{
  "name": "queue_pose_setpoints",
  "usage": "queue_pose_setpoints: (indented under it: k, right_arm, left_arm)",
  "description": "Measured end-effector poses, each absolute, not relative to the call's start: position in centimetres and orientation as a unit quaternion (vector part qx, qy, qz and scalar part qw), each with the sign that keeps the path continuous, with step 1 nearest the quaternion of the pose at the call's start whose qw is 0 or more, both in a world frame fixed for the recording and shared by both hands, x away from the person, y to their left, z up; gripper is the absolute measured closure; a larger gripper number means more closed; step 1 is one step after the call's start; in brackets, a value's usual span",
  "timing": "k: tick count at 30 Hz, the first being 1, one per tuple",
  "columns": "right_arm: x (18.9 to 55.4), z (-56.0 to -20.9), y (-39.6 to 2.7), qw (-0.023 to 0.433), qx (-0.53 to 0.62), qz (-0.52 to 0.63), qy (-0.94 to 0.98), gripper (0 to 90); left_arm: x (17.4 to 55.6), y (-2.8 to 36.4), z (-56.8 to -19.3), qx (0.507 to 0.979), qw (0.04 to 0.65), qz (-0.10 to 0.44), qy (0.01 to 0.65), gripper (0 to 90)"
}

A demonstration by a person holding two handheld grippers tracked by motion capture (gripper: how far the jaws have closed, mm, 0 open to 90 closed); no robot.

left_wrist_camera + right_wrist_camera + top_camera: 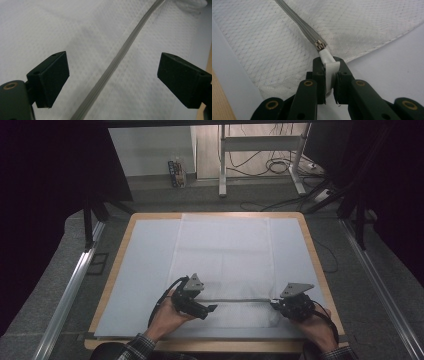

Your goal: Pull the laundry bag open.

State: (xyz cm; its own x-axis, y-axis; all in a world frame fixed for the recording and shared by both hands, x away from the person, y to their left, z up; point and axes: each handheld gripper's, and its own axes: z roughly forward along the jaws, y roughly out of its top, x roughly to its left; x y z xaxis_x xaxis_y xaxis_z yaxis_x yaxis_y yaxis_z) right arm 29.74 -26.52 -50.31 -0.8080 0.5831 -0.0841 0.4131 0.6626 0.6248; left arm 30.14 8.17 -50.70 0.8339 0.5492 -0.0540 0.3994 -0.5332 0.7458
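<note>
Centrally on the pale-covered wooden table (pixel 116 270) lies a white cloth (pixel 225 255) of fine waffle-weave mesh, crossed near its front edge by a flat grey ribbed zipper (pixel 240 300). Right hand-held gripper (pixel 329 75): jaws pressed together on the white woven zipper tab (pixel 330 65), just past the metal slider (pixel 320 45). Left hand-held gripper (pixel 112 80): jaws wide apart above the zipper, gripping nothing.
</note>
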Motion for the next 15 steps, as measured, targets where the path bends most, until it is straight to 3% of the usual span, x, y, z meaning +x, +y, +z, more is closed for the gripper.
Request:
queue_pose_setpoints:
  k: [15]
  right_arm:
    - [29.9, -50.4, -26.6, 0.127, 0.278, 0.302, 0.903, 80.2]
  left_arm:
    - [33.0, 0.6, -51.0, 0.883, 0.405, 0.076, 0.225, 10.5]
